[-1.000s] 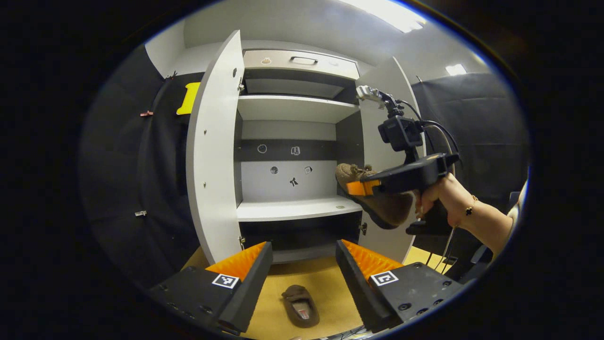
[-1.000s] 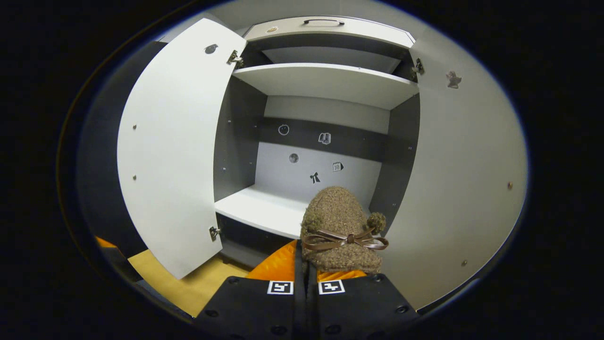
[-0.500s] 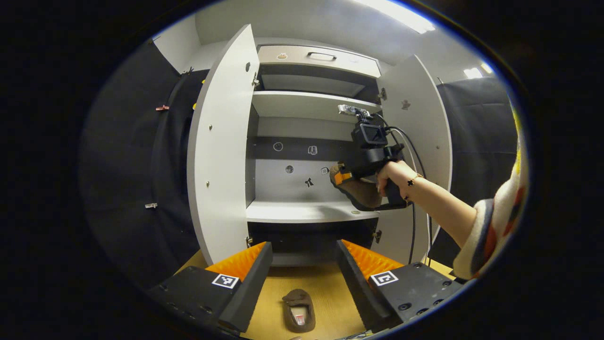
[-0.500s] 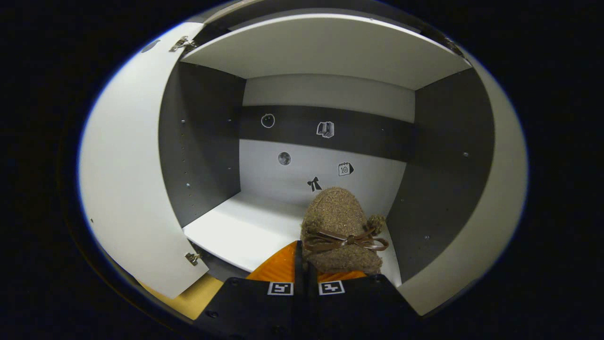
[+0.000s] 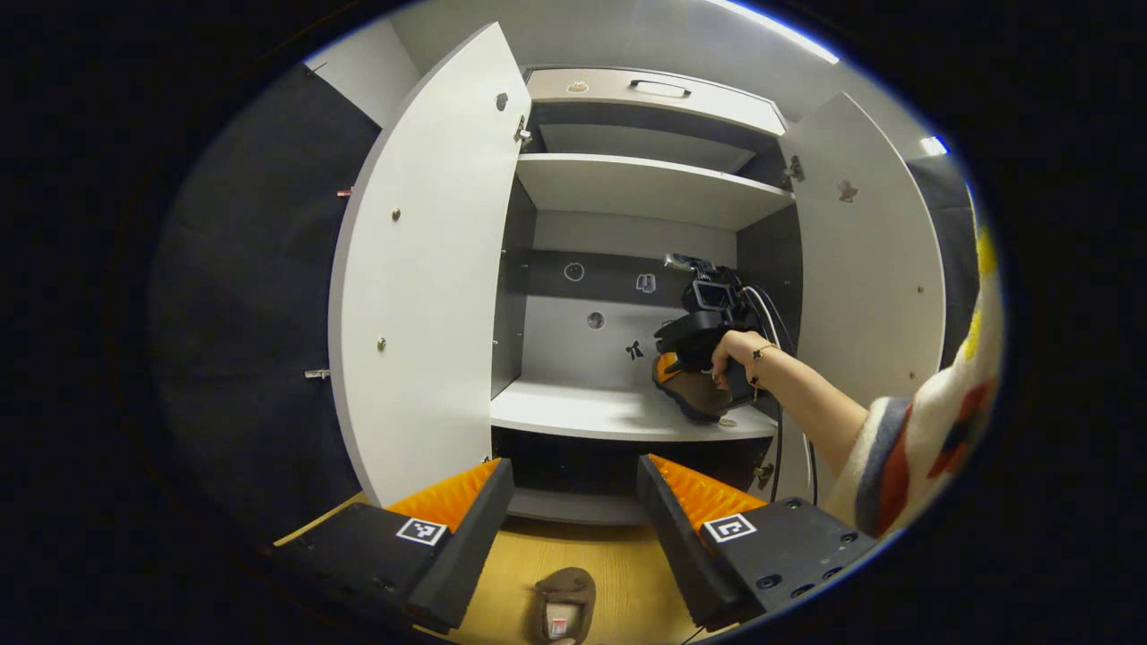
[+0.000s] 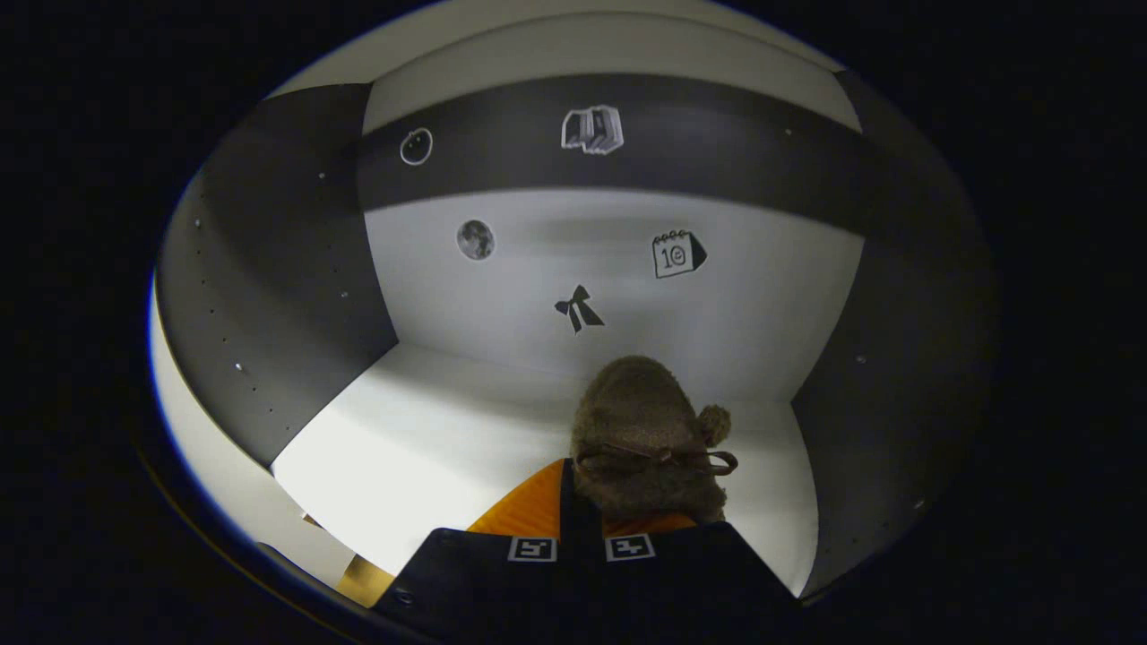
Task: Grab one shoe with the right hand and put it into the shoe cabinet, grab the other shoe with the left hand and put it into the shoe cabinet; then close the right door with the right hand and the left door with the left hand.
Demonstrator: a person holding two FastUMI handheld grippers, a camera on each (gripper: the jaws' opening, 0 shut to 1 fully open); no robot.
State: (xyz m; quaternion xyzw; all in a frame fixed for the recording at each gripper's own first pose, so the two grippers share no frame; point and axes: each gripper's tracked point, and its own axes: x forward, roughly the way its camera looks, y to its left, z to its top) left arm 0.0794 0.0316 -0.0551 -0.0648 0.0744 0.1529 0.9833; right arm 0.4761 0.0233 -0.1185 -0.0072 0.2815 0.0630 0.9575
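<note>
Two doors: both stand swung wide on the shoe cabinet (image 5: 645,188), the left door (image 5: 421,269) and the right door (image 5: 865,260) flanking its open shelves.
Right claw (image 6: 578,502): clenched on the heel of a fuzzy brown shoe (image 6: 645,439); in the right gripper view the fingers meet with almost no gap and the shoe's toe points at the cabinet's back wall.
Held shoe: inside the middle compartment, over the right part of the white shelf (image 6: 430,448); a thin brown bow crosses its top and a small pompom sits at its right side. Whether the sole touches the shelf cannot be told.
Left gripper view: the same shoe (image 5: 694,394) hangs tilted at the right end of that shelf (image 5: 609,412), gripped by the right claw (image 5: 668,367), with a hand (image 5: 730,354) and a striped sleeve (image 5: 923,439) reaching in from the right.
Left claw (image 5: 573,502): released, its fingers spread wide, gripping nothing, in front of the cabinet's base.
Second shoe (image 5: 563,605): lies on the wooden floor (image 5: 627,573) below and between the left claw's fingers, outside the cabinet, opening upward.
Back wall: small stickers (image 6: 578,309) dot the grey panel and the dark band above it.
</note>
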